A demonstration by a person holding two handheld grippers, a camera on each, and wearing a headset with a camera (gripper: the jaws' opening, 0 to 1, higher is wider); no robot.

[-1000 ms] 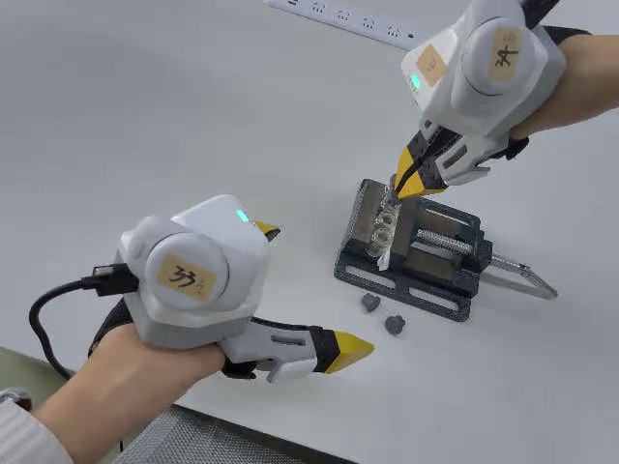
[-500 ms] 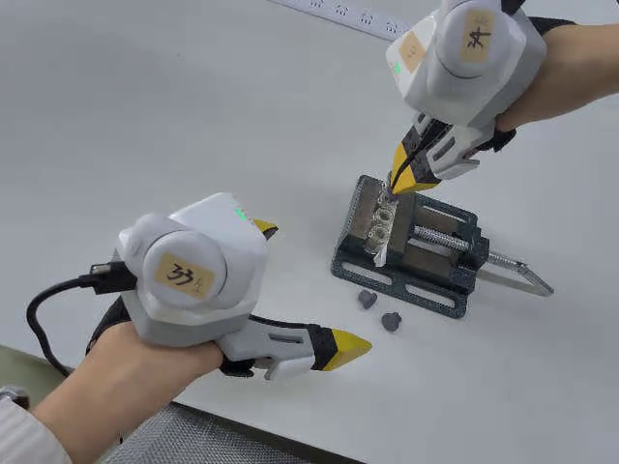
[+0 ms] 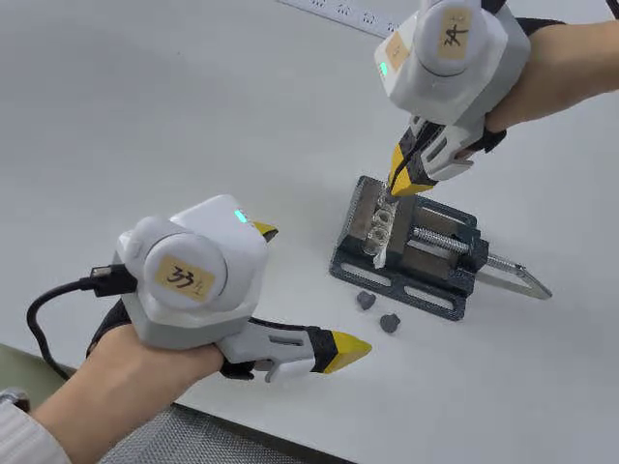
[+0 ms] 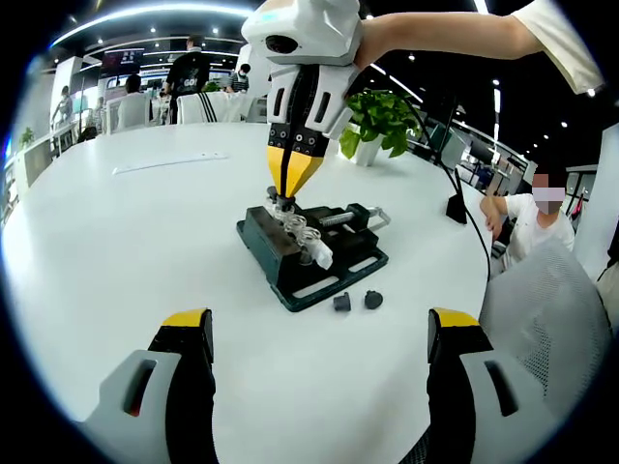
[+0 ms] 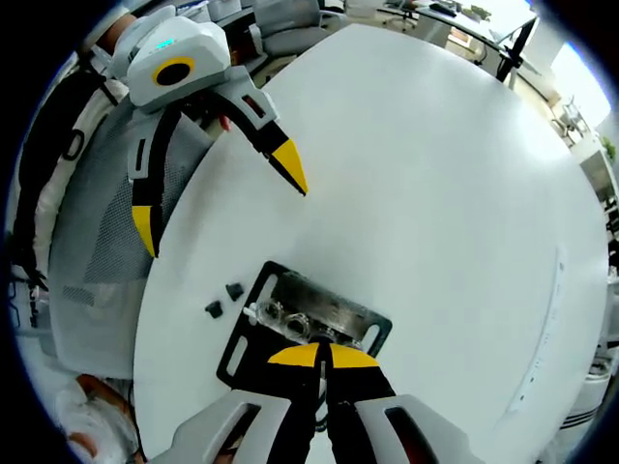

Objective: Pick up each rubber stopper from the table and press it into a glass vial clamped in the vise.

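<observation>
In the lower left of the head view a hand grips the white body of the left tool, which points toward the right of the frame with its yellow-tipped jaws spread wide and nothing between them; a black cable trails from its rear. From the upper right another hand holds the right tool tilted steeply down, its jaws pressed close together with the tips at the top vial of a row of glass vials clamped in the dark vise; whether a stopper sits between the tips cannot be told. Two grey stoppers lie on the white surface just below the vise, well apart from both tools. The left tool's sticker reads roughly "33"; the right one's writing is unclear.
</observation>
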